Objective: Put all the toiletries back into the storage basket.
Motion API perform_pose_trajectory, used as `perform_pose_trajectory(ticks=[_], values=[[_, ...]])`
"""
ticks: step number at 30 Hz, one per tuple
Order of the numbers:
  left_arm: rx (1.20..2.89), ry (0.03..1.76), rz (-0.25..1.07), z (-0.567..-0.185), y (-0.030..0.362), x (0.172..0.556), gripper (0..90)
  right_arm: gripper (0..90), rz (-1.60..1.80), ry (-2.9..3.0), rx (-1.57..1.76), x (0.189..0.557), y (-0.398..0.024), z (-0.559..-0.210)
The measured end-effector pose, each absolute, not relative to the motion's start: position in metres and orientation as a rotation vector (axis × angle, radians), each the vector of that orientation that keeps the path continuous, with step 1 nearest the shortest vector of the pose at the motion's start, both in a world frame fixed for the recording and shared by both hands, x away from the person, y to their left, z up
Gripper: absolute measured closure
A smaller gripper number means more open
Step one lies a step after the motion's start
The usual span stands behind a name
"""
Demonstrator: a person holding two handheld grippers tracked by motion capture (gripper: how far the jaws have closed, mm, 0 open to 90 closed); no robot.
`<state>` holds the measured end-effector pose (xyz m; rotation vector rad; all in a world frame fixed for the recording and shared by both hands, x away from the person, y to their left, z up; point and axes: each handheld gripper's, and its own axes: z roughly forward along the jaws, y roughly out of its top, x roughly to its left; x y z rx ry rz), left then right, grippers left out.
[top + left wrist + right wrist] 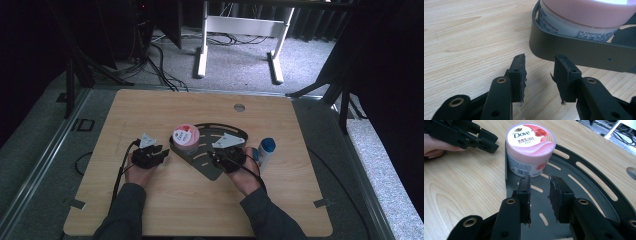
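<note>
**Flanking the jar in the rack, both grippers empty**

Sitting in the rounded left corner of the rack (227,131), the jar (185,138) is hemmed by the low dark wall on two sides, which would keep it from sliding if nudged. In the right gripper view the jar (531,150) stands upright, lid on, at the upper centre, tight against the wall of the rack (599,185).

At lower left of the high view the left gripper (161,152) hangs just outside the rack, jaws aimed at the jar. Its own camera shows the left gripper (540,72) with jaws partly apart and nothing between them, only bare wood and the rack (579,50) wall beyond; the jar (584,15) rises above that wall. It is placed, I judge, to steady the rack or take the jar from the side.

Over the rack floor, the right gripper (539,192) points at the jar with a moderate gap, holding nothing; from above, the right gripper (214,156) lies across the rack's lower part. A bottle (266,151) with a blue cap stands just right of that hand, off the rack.

Underneath is a table (150,210) of pale wood grain with rounded corners and a small round hole near its far edge. Around it lies grey carpet (235,55) with loose cables, a white frame (240,25) at top centre, and dark curtains at both sides.
</note>
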<state>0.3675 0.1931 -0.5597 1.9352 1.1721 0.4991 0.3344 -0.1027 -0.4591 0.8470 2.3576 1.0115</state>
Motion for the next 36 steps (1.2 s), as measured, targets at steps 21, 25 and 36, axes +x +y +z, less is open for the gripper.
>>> perform_pose_trajectory(ticks=[21, 25, 36], values=[[1.989, 1.161, 0.514, -0.56, 0.188, 0.367, 54.3, 75.6, 1.063, 2.32, 0.818, 0.321, -0.139, -0.43], [1.99, 1.162, 0.507, -0.56, 0.188, 0.367, 54.0, 80.5, 1.052, 2.315, 0.806, 0.318, -0.148, -0.425], [1.998, 1.165, 0.494, -0.561, 0.188, 0.368, 53.5, 89.9, 1.037, 2.277, 0.837, 0.315, -0.172, -0.418]])
